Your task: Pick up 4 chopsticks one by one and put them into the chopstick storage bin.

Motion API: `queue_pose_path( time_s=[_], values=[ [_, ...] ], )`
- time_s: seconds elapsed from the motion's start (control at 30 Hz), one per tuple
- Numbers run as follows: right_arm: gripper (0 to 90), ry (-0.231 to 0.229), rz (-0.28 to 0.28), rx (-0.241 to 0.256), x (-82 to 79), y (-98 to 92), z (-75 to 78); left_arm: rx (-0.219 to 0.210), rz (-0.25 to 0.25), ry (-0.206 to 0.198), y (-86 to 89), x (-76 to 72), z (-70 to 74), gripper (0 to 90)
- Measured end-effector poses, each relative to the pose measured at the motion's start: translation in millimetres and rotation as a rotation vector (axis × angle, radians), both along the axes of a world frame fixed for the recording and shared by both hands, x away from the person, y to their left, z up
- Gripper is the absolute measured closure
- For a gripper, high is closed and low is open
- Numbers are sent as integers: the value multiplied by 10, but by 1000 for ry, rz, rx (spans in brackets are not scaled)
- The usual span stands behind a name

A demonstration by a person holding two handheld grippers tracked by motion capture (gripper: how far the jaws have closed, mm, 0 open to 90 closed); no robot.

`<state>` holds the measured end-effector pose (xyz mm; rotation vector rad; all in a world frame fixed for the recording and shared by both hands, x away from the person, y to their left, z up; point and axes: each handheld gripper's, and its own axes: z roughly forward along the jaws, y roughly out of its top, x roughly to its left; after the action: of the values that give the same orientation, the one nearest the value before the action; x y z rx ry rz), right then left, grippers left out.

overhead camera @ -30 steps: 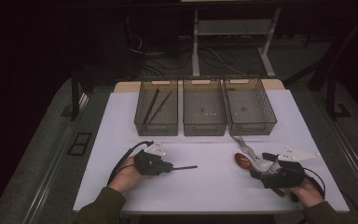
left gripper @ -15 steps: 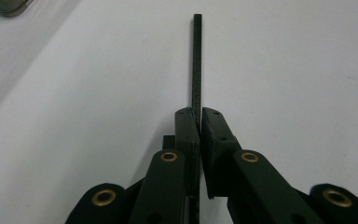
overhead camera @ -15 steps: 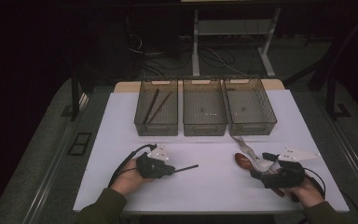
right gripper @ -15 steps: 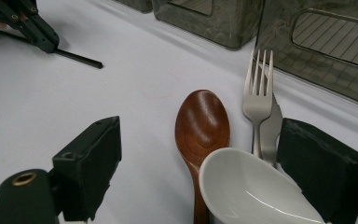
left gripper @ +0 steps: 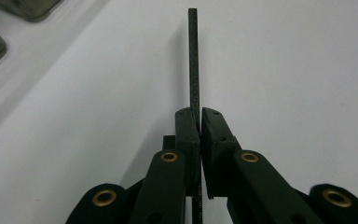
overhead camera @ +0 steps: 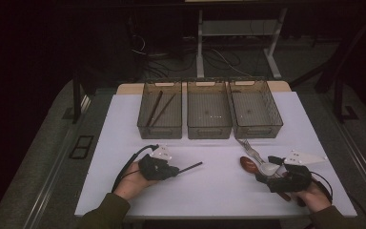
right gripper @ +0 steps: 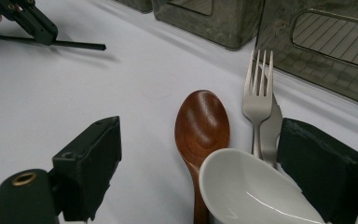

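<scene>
Left gripper (left gripper: 199, 122) clamps black chopstick (left gripper: 193, 60), bare table (overhead camera: 219, 183) ahead. Right gripper (right gripper: 200, 182) wide, straddling wooden spoon (right gripper: 201, 123), white spoon (right gripper: 251, 193), fork (right gripper: 258, 100); baskets (overhead camera: 255, 107) beyond.

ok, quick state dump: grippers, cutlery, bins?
left gripper: jaws shut on a black chopstick, which sticks out ahead, just above the table
right gripper: jaws open, astride the cutlery pile
wooden spoon: lying bowl up
white spoon: lying over the wooden spoon's handle
fork: lying flat, tines toward the bins
left bin: holds two chopsticks
middle bin: looks empty
right bin: looks empty
</scene>
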<state>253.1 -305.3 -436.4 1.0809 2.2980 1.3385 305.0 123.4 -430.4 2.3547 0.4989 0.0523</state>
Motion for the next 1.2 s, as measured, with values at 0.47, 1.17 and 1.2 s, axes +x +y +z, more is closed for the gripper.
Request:
queue_pose_path(
  time_s=[0.47,1.17,1.2],
  values=[
    [135,-7,20,-11,6,100,-24,-35,99,5,52,42,212,851],
    [135,-8,11,-2,3,80,-18,-102,206,-50,14,409,614,850],
    [134,-8,10,-2,3,80,-18,-104,207,-51,16,436,635,851]
  ],
)
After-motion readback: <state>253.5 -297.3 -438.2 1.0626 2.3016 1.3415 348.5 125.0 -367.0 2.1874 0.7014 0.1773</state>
